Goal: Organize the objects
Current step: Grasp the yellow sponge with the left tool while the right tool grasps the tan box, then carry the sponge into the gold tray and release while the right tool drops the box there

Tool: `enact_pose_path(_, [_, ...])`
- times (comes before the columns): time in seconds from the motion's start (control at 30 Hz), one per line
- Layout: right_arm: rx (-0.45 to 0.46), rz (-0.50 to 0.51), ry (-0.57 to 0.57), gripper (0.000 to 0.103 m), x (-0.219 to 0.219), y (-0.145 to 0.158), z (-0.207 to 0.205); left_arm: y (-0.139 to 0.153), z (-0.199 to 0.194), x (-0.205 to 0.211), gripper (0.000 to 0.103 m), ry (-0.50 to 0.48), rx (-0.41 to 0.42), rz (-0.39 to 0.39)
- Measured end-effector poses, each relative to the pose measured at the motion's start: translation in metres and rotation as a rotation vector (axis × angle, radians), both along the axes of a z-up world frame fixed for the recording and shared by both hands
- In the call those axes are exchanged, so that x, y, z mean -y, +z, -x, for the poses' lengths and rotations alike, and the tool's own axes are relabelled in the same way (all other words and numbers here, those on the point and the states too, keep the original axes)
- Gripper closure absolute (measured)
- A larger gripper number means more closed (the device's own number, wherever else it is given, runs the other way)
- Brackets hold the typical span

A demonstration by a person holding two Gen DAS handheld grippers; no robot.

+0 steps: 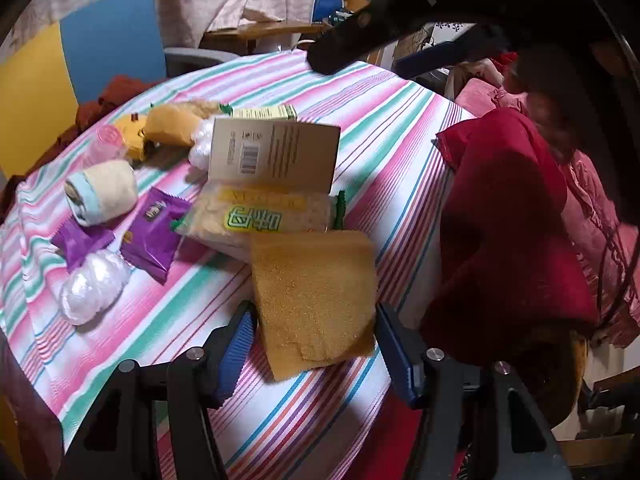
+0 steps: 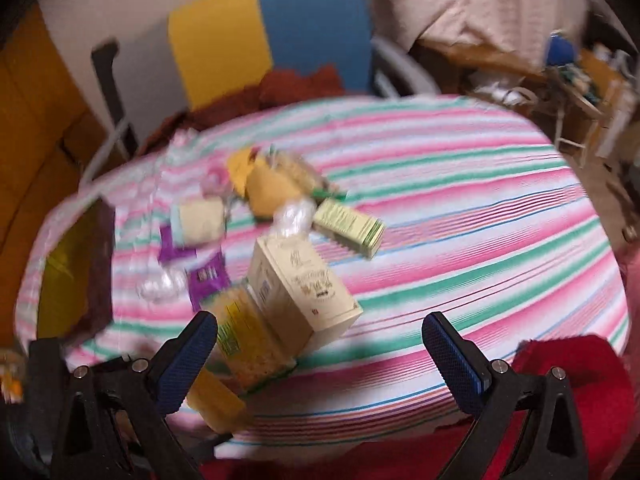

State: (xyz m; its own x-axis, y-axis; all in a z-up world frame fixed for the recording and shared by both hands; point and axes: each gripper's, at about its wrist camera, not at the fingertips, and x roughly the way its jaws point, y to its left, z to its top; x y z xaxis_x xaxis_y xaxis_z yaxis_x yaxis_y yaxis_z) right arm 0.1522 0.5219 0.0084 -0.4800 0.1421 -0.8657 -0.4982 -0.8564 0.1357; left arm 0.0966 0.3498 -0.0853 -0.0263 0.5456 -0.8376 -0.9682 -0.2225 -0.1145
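On the striped table (image 1: 384,128), two purple packets (image 1: 154,236); both claws gape, left claw (image 1: 316,344) around one sponge (image 1: 316,296).

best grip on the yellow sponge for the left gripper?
Take the sponge across its two long side edges near the end facing the left gripper, coming straight ahead. It lies flat between the open fingers, and its far end touches the noodle pack.

Stuff's all clumped together on the striped cloth: a tan sponge (image 1: 316,300) lying flat against a yellow-green snack bag (image 1: 256,220), a beige box (image 1: 276,156) tipped up on that bag, purple packets (image 1: 154,236) beside.
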Motion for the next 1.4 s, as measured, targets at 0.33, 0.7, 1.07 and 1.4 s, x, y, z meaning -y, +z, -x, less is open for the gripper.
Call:
enact_pose_path(0.33, [0.150, 0.130, 0.205, 0.010, -0.022, -0.036, 0.057, -0.001, 0.009, 0.012, 0.050, 0.000, 0.036, -0.049])
enact_pose_path(0.7, [0.238, 0.183, 0.250, 0.042, -0.029, -0.070, 0.085, 0.003, 0.027, 0.033, 0.053, 0.054, 0.085, -0.081])
enact_pose_path(1.07, [0.077, 0.041, 0.177, 0.051, -0.010, -0.007, 0.048, 0.032, 0.045, 0.074, 0.053, 0.169, 0.090, -0.181])
enact_pose_path(1.4, [-0.168, 0.048, 0.291, 0.051, 0.066, 0.058, 0.085, 0.067, 0.092, 0.174, 0.052, 0.485, 0.047, -0.263])
